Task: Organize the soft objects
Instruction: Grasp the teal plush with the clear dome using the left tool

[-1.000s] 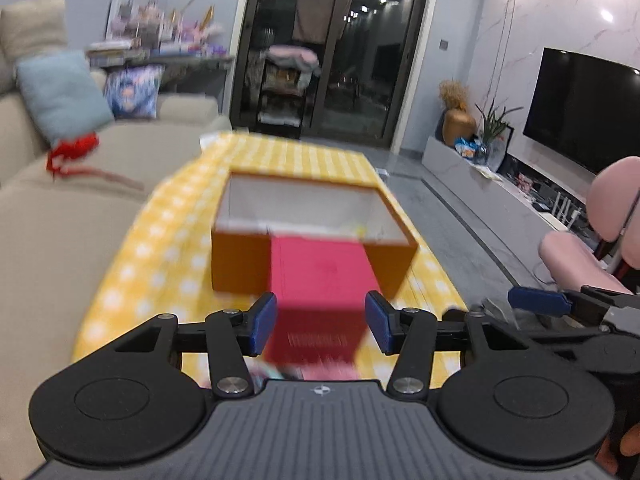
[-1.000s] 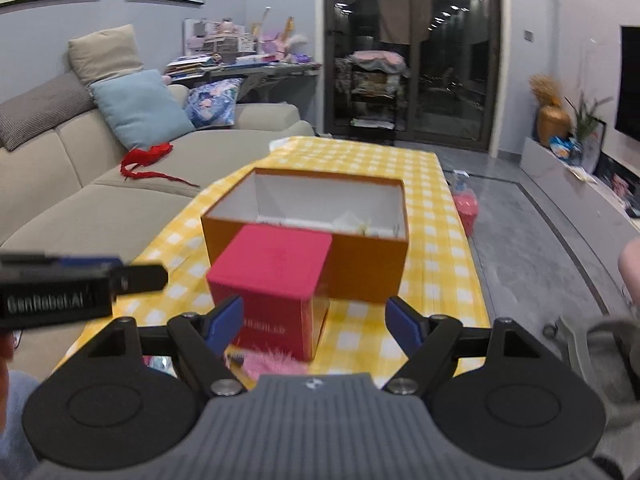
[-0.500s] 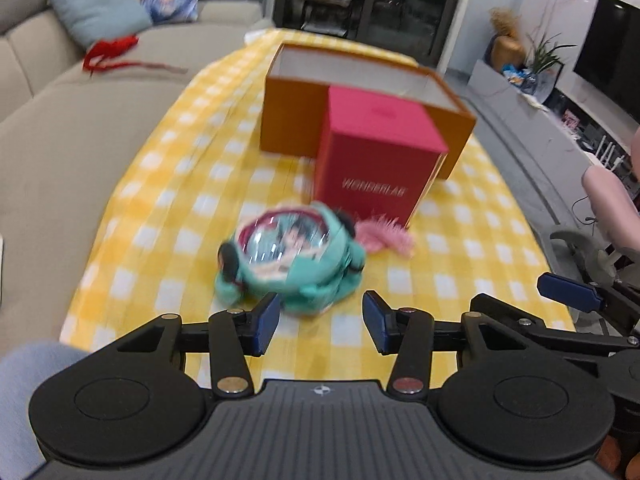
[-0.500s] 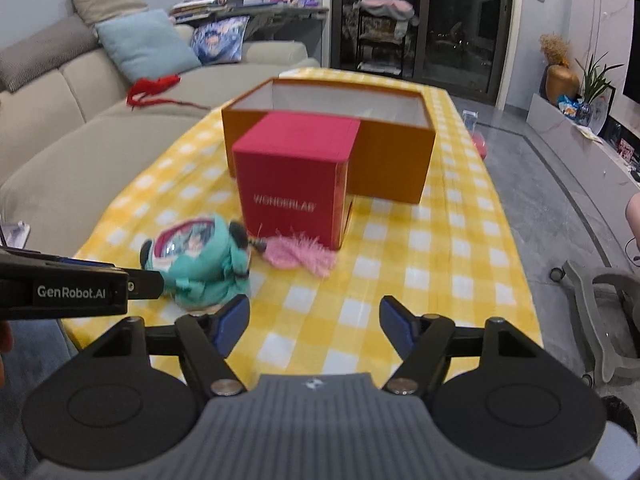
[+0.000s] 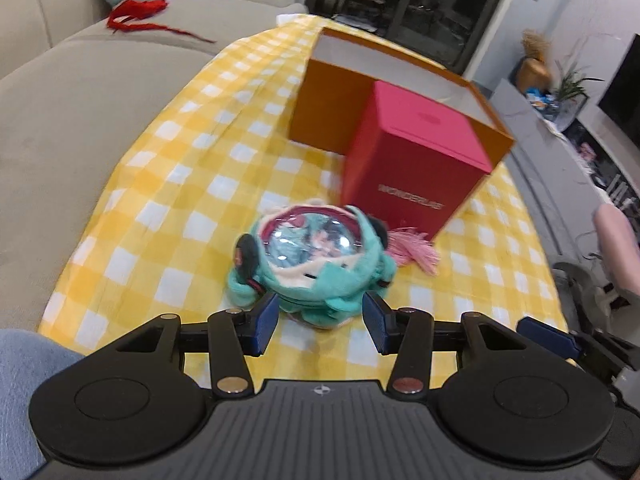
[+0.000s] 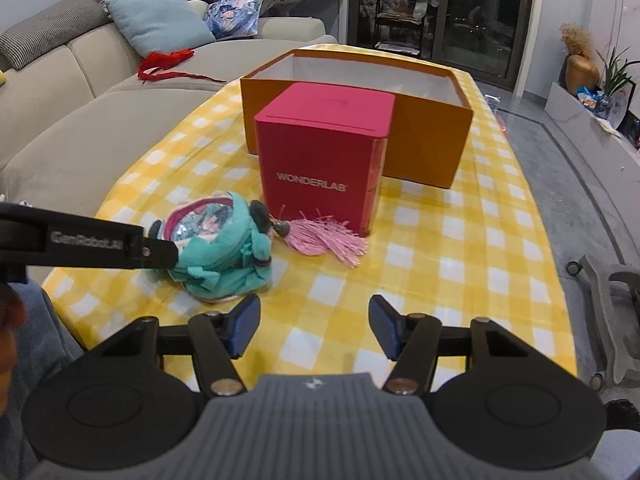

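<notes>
A teal plush pouch with a clear domed window (image 5: 310, 258) lies on the yellow-and-white checked tablecloth (image 5: 188, 184), near the front edge of the table. It is positioned just in front of a tall red cardboard box printed WONDERLAB (image 6: 322, 152), behind which an open orange cardboard box with a white interior (image 6: 420, 140) stands ready as a probable container. A pink tassel (image 6: 326, 240) lies between the pouch and the foot of the red box, apparently tethered to the pouch by a dark charm.

The left gripper (image 5: 320, 322) is held at a moderate opening, angled downward, with its blue pads flanking the near side of the pouch. No pressure on the fabric is visible, so the pouch is judged as bracketed, not gripped. This alignment is judged to prepare a squeeze across the soft body below the rigid window.

The right gripper (image 6: 312, 326) is held part open over bare tablecloth, to the right of the pouch; its jaws have just been closing, and nothing is between them. It is judged to be kept nearby for the tassel or for support.
</notes>
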### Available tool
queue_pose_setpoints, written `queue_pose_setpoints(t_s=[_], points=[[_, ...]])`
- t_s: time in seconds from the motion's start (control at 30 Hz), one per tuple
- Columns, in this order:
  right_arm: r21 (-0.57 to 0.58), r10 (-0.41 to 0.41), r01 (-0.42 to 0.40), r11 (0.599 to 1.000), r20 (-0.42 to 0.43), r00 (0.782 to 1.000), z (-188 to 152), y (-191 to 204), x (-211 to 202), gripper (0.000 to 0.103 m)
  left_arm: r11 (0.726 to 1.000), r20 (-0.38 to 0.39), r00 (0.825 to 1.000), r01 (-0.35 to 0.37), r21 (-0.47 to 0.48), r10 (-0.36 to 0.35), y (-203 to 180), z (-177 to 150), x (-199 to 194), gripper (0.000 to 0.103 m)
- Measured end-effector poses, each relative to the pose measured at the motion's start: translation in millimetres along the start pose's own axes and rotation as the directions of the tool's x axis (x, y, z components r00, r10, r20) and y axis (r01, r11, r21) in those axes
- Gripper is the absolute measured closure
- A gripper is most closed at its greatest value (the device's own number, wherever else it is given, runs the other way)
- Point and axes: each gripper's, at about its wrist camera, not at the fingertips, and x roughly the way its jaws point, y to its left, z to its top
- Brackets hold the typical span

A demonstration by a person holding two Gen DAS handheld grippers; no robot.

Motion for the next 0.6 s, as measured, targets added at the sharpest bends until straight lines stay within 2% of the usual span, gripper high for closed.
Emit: queue_pose_setpoints(t_s=[0.1, 0.27, 0.4, 0.6], points=[[-0.02, 0.008, -0.008, 1.0, -0.001, 1.0, 3, 6, 7, 0.047, 0.999, -0.025, 1.0, 0.015, -0.033, -0.016, 7, 5, 11, 0.047], [-0.046, 0.021, -0.021, 0.999, -0.013, 1.0, 7, 14, 22, 0.05, 0.997, -0.031, 0.999, -0.007, -0.072, 0.004, 16, 11, 19, 0.044], [-0.072, 0.027, -0.029, 0.997, -0.025, 0.999, 12, 19, 33, 0.051, 0.996, -0.034, 0.999, 0.001, -0.091, -0.004, 26, 23, 26, 0.04], [-0.079, 0.035, -0.038, 0.996, -0.04, 0.999, 16, 19, 47, 0.051, 0.992, -0.082, 0.996, 0.01, -0.125, -0.02, 43, 36, 50, 0.037]])
